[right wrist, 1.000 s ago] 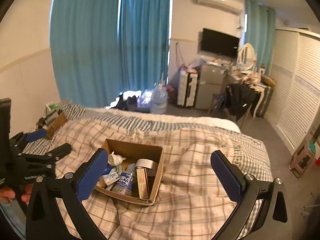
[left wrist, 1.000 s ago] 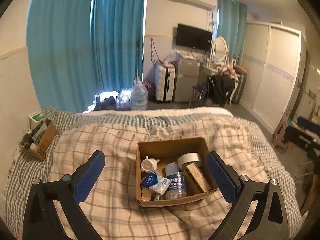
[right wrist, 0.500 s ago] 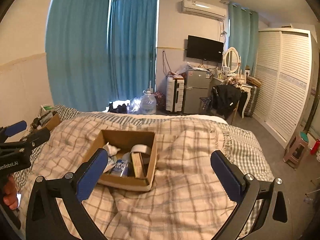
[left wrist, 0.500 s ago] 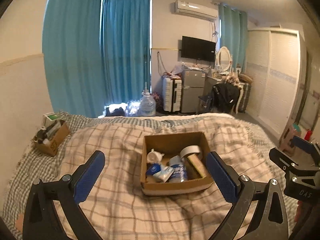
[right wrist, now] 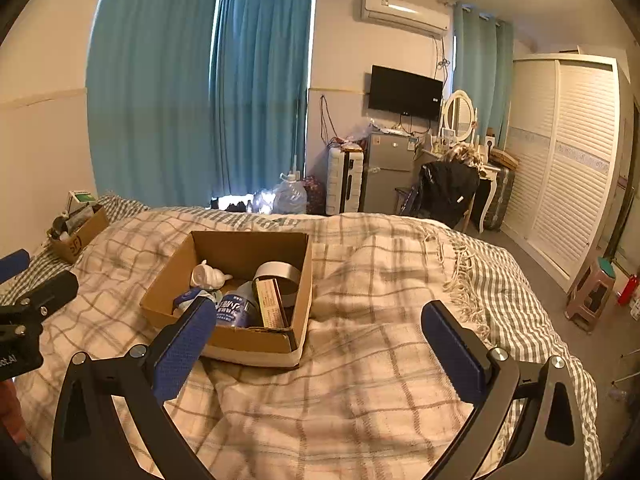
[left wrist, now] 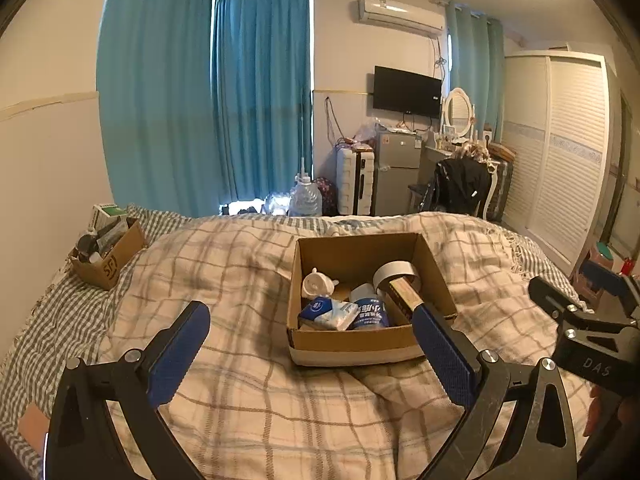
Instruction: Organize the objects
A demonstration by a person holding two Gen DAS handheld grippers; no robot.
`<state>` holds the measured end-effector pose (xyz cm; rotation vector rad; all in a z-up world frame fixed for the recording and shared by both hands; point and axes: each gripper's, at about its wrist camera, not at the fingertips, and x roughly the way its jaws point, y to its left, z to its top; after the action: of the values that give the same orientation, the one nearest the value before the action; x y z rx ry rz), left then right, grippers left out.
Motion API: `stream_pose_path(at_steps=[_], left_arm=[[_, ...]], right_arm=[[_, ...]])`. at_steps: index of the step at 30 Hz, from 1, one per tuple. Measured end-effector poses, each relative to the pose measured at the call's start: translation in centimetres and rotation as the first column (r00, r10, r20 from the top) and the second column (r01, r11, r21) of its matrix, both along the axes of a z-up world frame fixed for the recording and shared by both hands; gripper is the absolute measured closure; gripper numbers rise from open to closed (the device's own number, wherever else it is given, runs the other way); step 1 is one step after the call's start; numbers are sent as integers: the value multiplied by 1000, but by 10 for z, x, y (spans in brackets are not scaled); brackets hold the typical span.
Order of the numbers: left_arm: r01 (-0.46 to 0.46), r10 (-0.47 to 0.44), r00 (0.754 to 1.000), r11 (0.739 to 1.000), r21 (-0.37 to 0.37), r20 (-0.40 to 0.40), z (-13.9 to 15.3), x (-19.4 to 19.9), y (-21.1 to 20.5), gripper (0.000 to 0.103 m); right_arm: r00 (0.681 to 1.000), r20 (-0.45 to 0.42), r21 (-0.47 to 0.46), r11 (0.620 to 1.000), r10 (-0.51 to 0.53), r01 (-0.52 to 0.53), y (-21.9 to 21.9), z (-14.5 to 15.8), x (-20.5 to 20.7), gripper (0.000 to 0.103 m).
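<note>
An open cardboard box (left wrist: 356, 252) (right wrist: 240, 246) sits on the plaid blanket in the middle of the bed. It holds a roll of grey tape (left wrist: 396, 272) (right wrist: 278, 276), a blue-labelled bottle (left wrist: 370, 312) (right wrist: 236, 308), a white figurine (left wrist: 318, 282) (right wrist: 208, 274), a blue-white packet (left wrist: 328, 312) and a long brown box (left wrist: 404, 294) (right wrist: 270, 306). My left gripper (left wrist: 310, 338) is open and empty, just in front of the box. My right gripper (right wrist: 316, 330) is open and empty, to the box's right front.
A smaller cardboard box (left wrist: 110, 258) (right wrist: 78, 236) full of items sits at the bed's far left, by the wall. Beyond the bed stand a water jug (left wrist: 305, 200), a suitcase, a small fridge, a chair and a wardrobe. A stool (right wrist: 592, 292) stands on the floor at right.
Both grippers have dropped lower and closer to the bed, so the box now looks nearer and flatter. Both stay open and empty. The right gripper now shows at the left view's right edge.
</note>
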<state>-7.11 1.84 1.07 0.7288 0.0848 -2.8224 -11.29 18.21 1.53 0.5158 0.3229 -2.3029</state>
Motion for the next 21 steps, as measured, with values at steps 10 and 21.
stream_pose_path(at_steps=[10, 21], left_arm=[[-5, 5, 1000, 1000, 7, 26, -6, -3, 0, 0], [-16, 15, 999, 1000, 22, 37, -9, -3, -2, 0]], right_arm=[[1000, 8, 18, 1000, -21, 21, -4, -1, -1, 1], [1000, 10, 3, 1000, -25, 25, -2, 0, -2, 1]])
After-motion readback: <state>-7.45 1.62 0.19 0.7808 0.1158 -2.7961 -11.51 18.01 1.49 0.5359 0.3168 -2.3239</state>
